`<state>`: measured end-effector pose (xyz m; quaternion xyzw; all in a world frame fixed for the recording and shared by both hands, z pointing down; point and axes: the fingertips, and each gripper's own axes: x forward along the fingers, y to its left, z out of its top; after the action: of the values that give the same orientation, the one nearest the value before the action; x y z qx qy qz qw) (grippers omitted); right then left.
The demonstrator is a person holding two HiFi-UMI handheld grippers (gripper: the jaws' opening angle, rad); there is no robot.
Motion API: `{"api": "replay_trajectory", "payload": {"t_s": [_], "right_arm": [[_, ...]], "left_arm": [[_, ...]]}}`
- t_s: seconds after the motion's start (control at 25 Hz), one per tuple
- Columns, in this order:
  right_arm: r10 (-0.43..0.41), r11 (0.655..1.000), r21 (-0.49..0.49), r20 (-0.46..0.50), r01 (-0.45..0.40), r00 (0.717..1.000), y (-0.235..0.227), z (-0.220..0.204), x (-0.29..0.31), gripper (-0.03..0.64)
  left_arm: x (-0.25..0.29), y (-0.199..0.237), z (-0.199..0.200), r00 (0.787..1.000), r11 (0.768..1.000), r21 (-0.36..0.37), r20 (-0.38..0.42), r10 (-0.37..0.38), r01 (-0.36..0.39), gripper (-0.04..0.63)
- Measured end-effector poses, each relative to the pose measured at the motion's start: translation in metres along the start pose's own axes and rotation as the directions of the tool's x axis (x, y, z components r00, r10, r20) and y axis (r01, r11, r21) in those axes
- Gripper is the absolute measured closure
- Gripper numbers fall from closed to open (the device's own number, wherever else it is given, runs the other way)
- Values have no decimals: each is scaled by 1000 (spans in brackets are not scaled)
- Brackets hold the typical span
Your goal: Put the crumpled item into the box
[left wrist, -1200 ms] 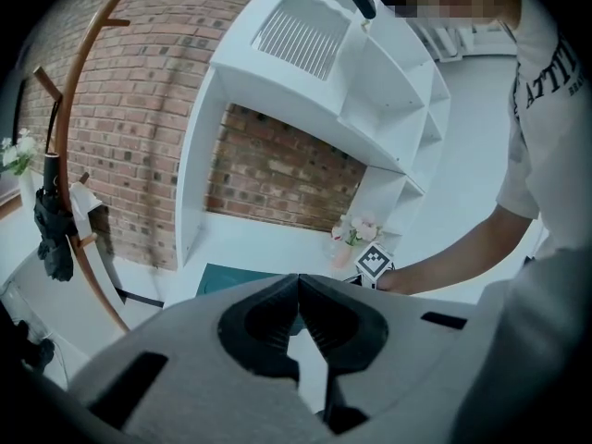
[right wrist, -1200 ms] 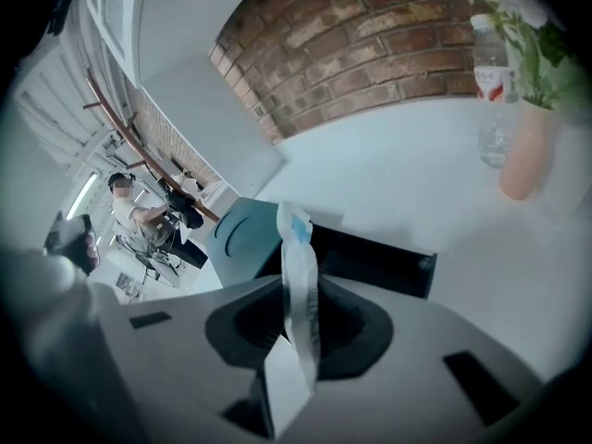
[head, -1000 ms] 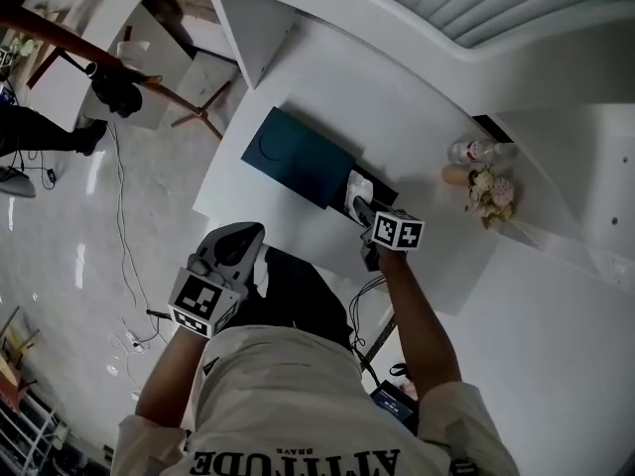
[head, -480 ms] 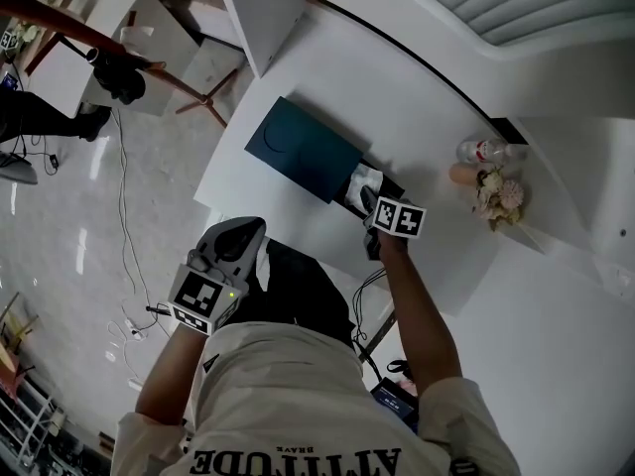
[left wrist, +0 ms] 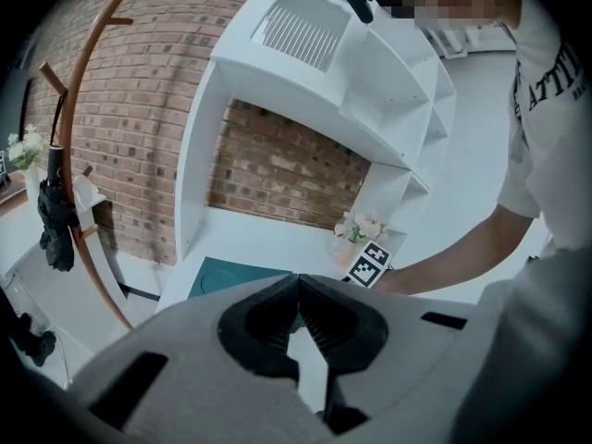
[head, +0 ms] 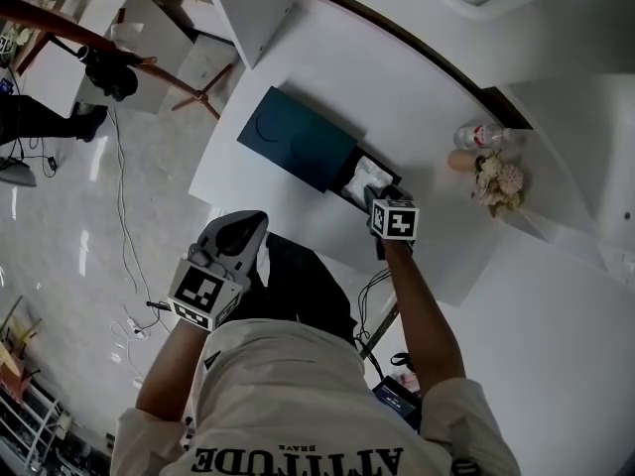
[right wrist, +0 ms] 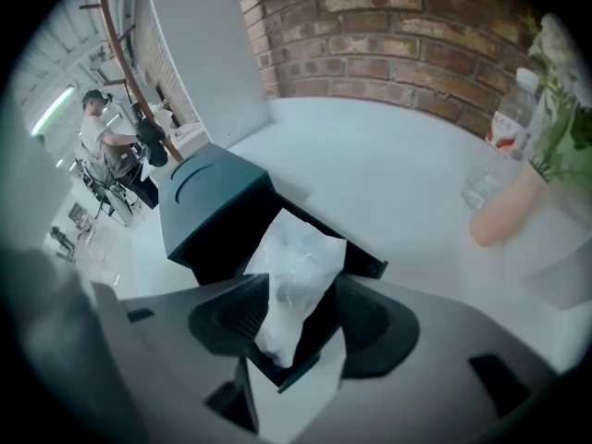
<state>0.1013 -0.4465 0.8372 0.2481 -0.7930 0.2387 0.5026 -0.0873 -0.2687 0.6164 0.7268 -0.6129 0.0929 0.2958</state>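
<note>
A dark teal box stands on the white table (head: 427, 97), its lid (head: 296, 152) slid to the left and its black tray (head: 389, 178) open. The crumpled white paper (head: 365, 178) lies in that tray. My right gripper (head: 375, 201) points steeply down over the tray. Its jaws have just been opening, and the paper (right wrist: 296, 280) stands loosely between them over the tray (right wrist: 365, 266), not pinched. My left gripper (head: 243, 228) hangs off the table's near edge with nothing in it, and its tips (left wrist: 298, 289) meet.
A clear bottle (head: 478, 137) and a small vase of flowers (head: 496, 181) stand at the table's right end. White shelving rises behind the table. A wooden coat stand (head: 109, 67) and cables are on the floor at left.
The right gripper's jaws have spread apart and the gripper has tipped further down. The paper now shows wider in the open tray. The left gripper has stayed put.
</note>
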Motion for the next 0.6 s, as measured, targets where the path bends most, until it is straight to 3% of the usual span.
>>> {"api": "replay_trajectory", "payload": {"t_s": [0.2,0.6], "right_arm": [[-4,1000,-10,35,5,999,-8,-4,-10,379],[73,997,7,174,-75,982,4,12,-53,387]], "left_arm": [[-2,-6,0,1000,1000,12,5,4,-4,569],[-12,-19,11,999,998,55,38,13,-15,569]]}}
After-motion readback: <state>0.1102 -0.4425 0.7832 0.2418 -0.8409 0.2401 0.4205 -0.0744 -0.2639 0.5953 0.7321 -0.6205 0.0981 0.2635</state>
